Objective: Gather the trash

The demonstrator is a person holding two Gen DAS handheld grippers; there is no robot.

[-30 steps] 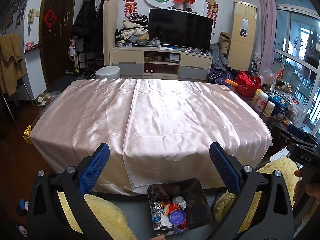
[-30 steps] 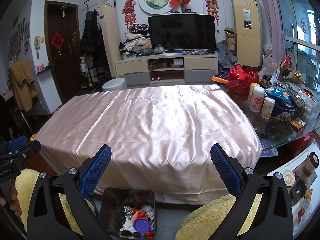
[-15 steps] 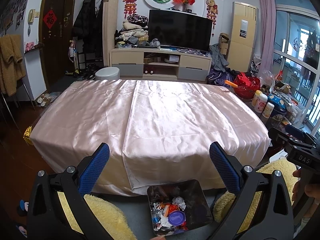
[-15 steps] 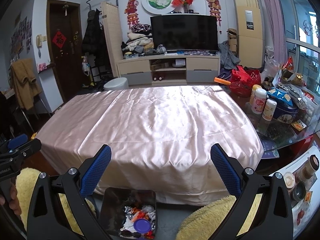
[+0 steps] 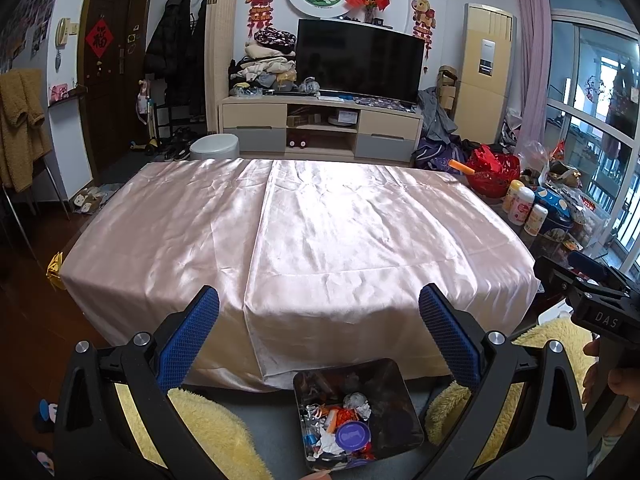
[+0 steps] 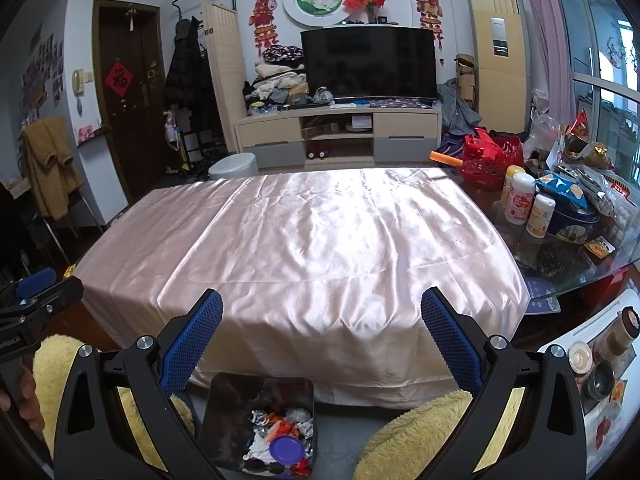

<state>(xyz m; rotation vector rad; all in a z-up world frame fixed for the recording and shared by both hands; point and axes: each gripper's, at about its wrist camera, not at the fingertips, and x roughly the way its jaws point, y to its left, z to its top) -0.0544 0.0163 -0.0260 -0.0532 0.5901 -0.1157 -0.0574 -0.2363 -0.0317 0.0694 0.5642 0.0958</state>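
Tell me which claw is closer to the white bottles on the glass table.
The right claw. The white bottles stand just off its right side past the cloth's edge. The left claw sits on the far side of the right one, with the bottles farther off.

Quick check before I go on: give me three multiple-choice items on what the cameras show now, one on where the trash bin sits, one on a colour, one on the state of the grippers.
1. Where is the trash bin?
A. On the pink cloth
B. On the floor below the table's near edge
C. On the TV stand

2. What colour is the round lid in the bin?
A. Purple
B. Green
C. Yellow

3. How do the two grippers stand?
A. Both shut on trash
B. One open, one shut
C. Both open and empty

Answers: 1 B, the bin sits low in front of the draped pink cloth. 2 A, the lid looks purple in both views. 3 C, the left gripper and right gripper have their jaws wide apart with nothing between them.
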